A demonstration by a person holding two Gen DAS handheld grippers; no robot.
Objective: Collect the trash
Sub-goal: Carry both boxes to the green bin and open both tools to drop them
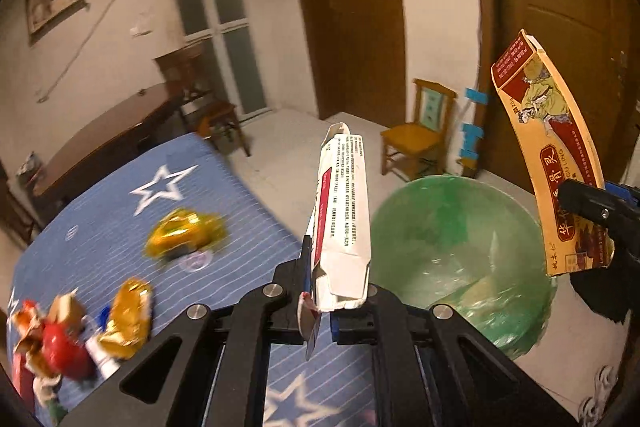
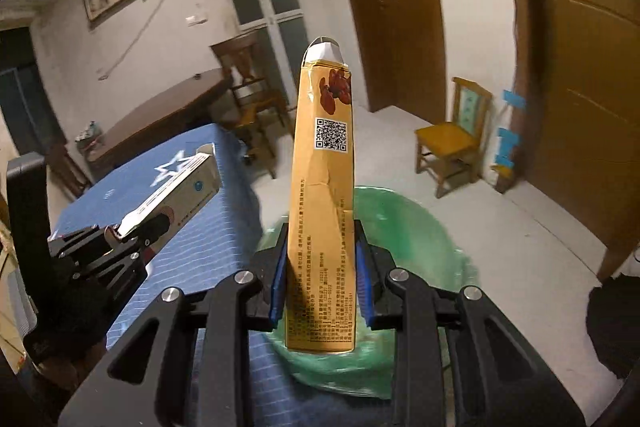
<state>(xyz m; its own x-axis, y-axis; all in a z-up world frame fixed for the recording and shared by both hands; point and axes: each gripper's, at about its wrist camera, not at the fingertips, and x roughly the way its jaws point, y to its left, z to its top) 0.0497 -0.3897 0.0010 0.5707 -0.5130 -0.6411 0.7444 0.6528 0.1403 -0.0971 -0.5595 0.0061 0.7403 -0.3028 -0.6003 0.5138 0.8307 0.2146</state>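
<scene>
My left gripper (image 1: 320, 303) is shut on a white carton (image 1: 344, 215) with red print, held upright at the edge of the blue starred tablecloth (image 1: 120, 203). It also shows in the right wrist view (image 2: 172, 195). My right gripper (image 2: 322, 283) is shut on a tall yellow carton (image 2: 324, 195), held above the green-lined bin (image 2: 416, 227). In the left wrist view the yellow carton (image 1: 560, 155) hangs at the bin's (image 1: 448, 227) right rim. Gold wrappers (image 1: 184, 233) and red and white trash (image 1: 60, 347) lie on the cloth.
A small wooden chair (image 1: 420, 131) stands behind the bin, beside a brown door (image 1: 560, 27). A dark wooden table (image 1: 108, 139) and chair (image 1: 208, 107) stand beyond the blue cloth. The floor is pale tile.
</scene>
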